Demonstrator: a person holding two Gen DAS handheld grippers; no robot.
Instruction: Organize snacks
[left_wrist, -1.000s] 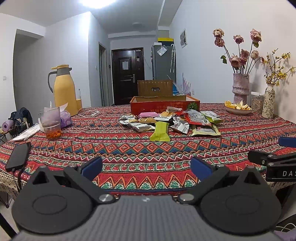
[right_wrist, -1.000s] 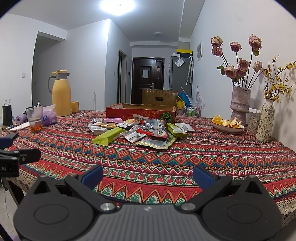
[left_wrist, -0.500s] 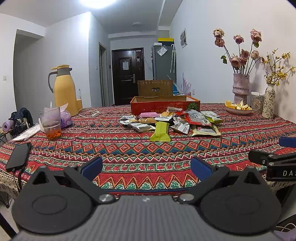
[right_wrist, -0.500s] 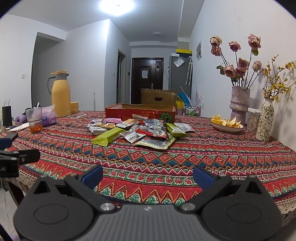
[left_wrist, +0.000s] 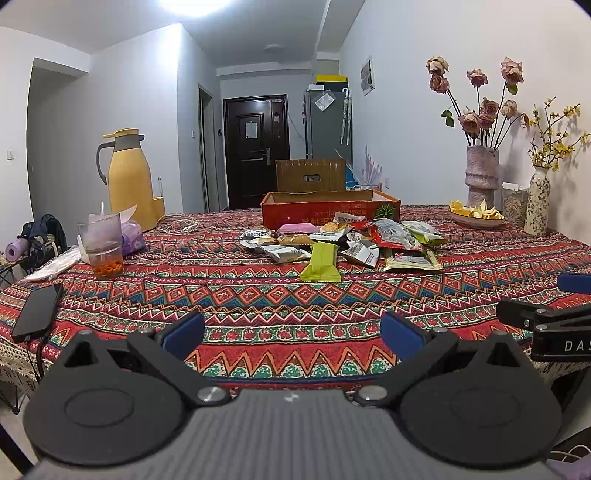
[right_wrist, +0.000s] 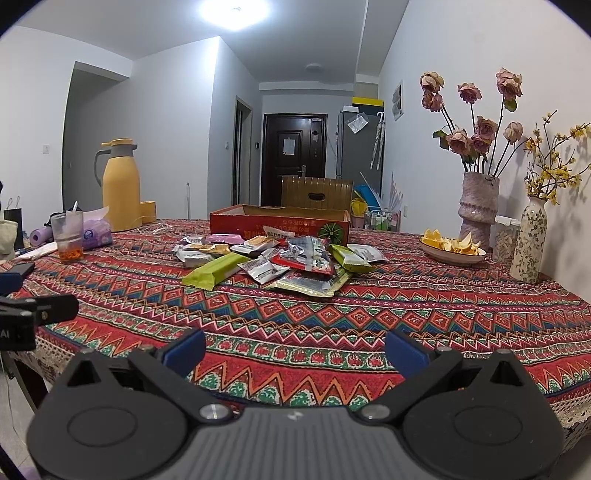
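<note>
A pile of several snack packets lies mid-table in front of a shallow red cardboard box. A long green packet sticks out at the pile's near side. My left gripper is open at the table's near edge, far short of the pile, with nothing between its blue pads. My right gripper is open too, likewise at the near edge and empty. Each gripper shows at the side of the other's view: the right one, the left one.
The patterned tablecloth covers the table. On the left stand a yellow thermos, a glass, a tissue pack and a black phone. On the right are a plate of orange peel, two flower vases and a jar.
Both views have crept slightly closer to the table; nothing on it has moved and both grippers stay open.
</note>
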